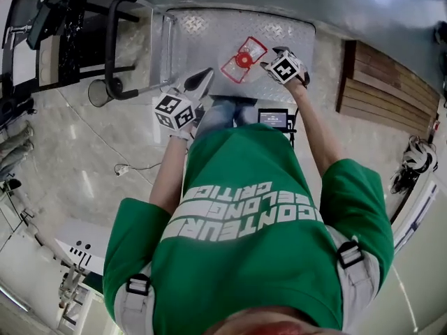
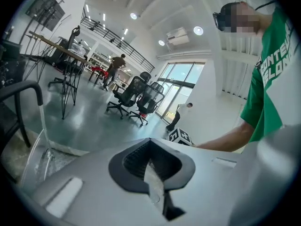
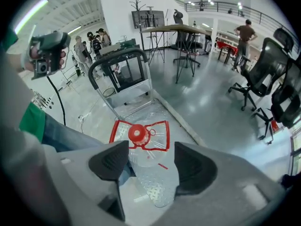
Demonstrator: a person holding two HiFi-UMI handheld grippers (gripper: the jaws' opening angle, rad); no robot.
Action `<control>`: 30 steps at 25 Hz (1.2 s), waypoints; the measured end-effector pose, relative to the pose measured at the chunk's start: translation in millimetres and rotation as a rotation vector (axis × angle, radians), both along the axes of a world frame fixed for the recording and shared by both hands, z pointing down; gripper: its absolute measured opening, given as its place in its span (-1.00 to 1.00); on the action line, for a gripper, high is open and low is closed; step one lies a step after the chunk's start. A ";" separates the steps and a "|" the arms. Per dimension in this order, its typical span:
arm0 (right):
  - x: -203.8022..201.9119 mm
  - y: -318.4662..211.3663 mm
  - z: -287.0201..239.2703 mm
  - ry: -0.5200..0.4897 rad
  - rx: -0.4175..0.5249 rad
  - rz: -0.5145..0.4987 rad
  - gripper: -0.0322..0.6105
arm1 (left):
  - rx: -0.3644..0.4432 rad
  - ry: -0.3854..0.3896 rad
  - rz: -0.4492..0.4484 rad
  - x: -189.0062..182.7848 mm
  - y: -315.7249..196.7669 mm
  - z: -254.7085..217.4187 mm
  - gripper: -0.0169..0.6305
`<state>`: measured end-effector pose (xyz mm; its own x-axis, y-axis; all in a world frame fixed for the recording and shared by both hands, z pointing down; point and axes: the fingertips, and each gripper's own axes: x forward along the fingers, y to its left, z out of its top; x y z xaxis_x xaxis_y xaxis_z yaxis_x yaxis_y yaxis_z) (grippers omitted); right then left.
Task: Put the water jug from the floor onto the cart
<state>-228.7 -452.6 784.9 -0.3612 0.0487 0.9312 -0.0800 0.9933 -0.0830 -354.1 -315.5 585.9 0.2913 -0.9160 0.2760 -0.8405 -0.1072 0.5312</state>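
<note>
We see the clear water jug [image 1: 244, 60], with its red cap and handle, sitting on the cart's [image 1: 209, 30] metal deck. Our right hand-held gripper [image 1: 269, 61] is just at its 3 o'clock, jaws wide apart, gripping nothing. Our left hand-held gripper [image 1: 202, 79], at the jug's 8 o'clock, has its jaws closed together, empty.

The cart [image 1: 202, 30] on the floor carries the clear water jug [image 1: 243, 60].
</note>
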 end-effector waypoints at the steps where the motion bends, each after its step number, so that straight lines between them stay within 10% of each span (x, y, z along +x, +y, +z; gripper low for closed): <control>1: 3.7 -5.1 -11.5 -0.019 0.013 0.011 0.00 | 0.008 -0.004 0.014 2.3 -4.6 -3.8 -0.91; 17: 53.2 -52.9 -149.5 -0.299 0.181 0.193 -0.83 | 0.120 -0.076 0.162 27.3 -72.5 -43.9 -0.91; 30: 70.8 -45.5 -202.4 -0.518 0.237 0.313 -0.92 | 0.120 -0.089 0.241 41.7 -105.7 -35.5 -0.91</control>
